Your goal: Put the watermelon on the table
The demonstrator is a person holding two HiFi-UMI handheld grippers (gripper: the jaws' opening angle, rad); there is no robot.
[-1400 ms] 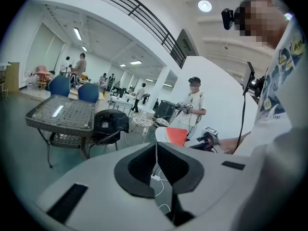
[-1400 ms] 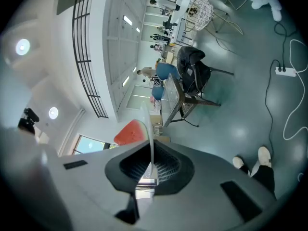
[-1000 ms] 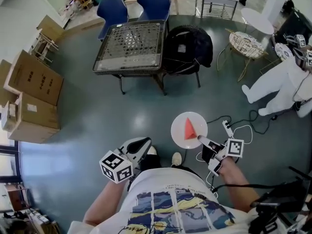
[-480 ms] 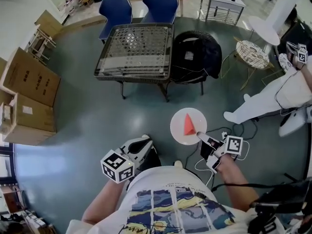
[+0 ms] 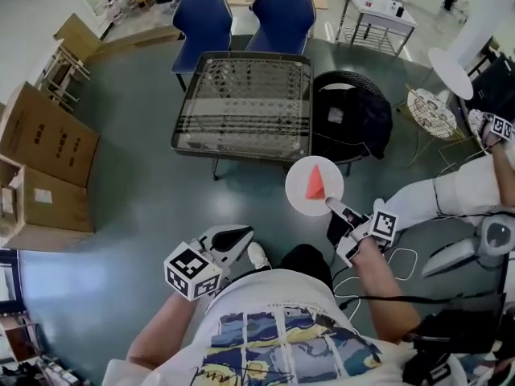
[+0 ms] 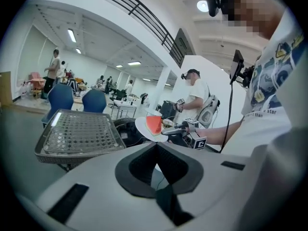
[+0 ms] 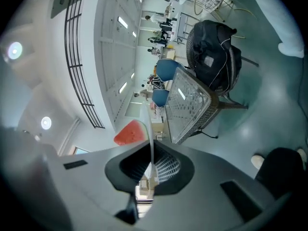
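Observation:
A red watermelon wedge (image 5: 315,183) lies on a round white plate (image 5: 299,201). My right gripper (image 5: 334,207) is shut on the plate's near rim and holds it level above the floor, just short of the table's near right corner. The glass-topped wicker table (image 5: 241,95) stands ahead. In the right gripper view the plate's edge (image 7: 150,129) runs between the closed jaws of my right gripper (image 7: 151,146), with the wedge (image 7: 129,133) to its left. My left gripper (image 5: 240,235) is shut and holds nothing. Over my left gripper (image 6: 157,146), the left gripper view shows the table (image 6: 79,131) and the wedge (image 6: 154,124).
A black backpack (image 5: 350,123) sits on a chair right of the table. Two blue chairs (image 5: 203,18) stand behind the table. Cardboard boxes (image 5: 44,139) line the left side. Another person in white (image 5: 451,191) is at the right, with cables (image 5: 402,260) on the floor.
Both grippers have moved forward with the person, and the table and backpack chair have come much nearer. The plate with the wedge stays in the right gripper.

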